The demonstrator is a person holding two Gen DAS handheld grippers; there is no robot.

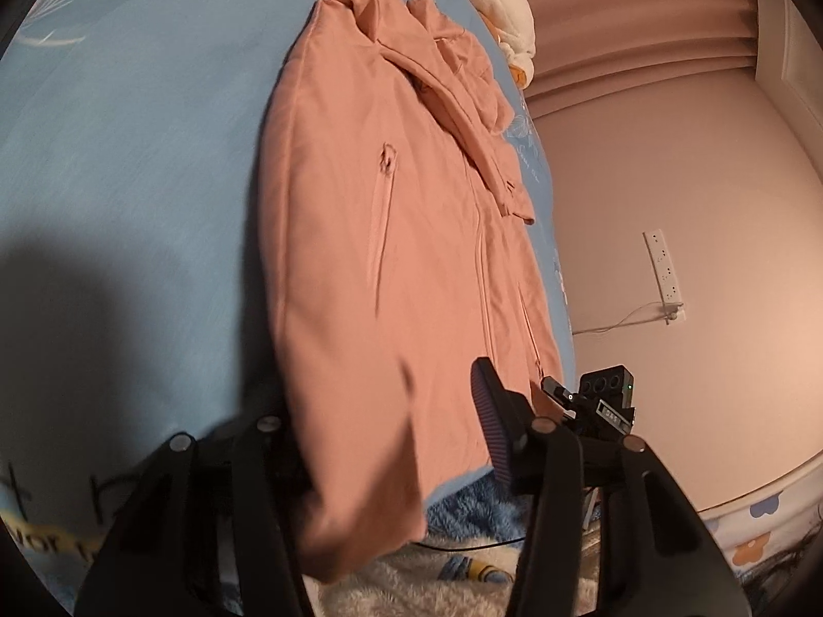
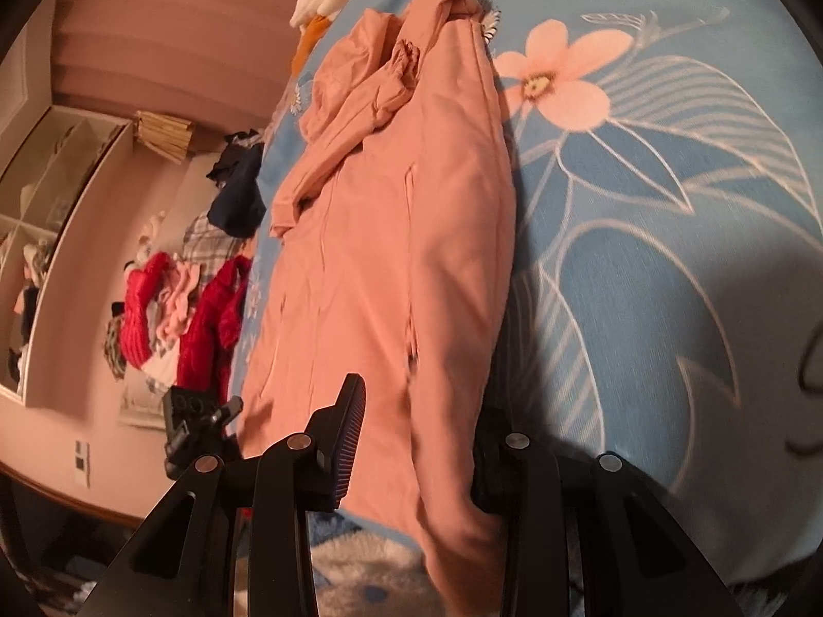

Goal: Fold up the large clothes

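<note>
A large pink zip-up jacket (image 1: 380, 236) lies lengthwise on the blue floral bed sheet (image 1: 128, 154), its sleeves folded onto the front near the collar. Its hem end hangs over the bed's near edge. My left gripper (image 1: 386, 432) has its jaws apart around the hem's corner; only the right pad (image 1: 488, 411) shows, the other is behind cloth. In the right wrist view the jacket (image 2: 391, 236) runs the same way, and my right gripper (image 2: 422, 437) also stands with jaws apart around the hem, its left pad (image 2: 350, 427) visible.
White and orange bedding (image 1: 509, 15) lies at the bed's far end. A fluffy blue and white rug (image 1: 463, 519) lies below the bed edge. A pile of red, dark and plaid clothes (image 2: 200, 303) sits beside the bed, with shelves (image 2: 46, 216) on the wall.
</note>
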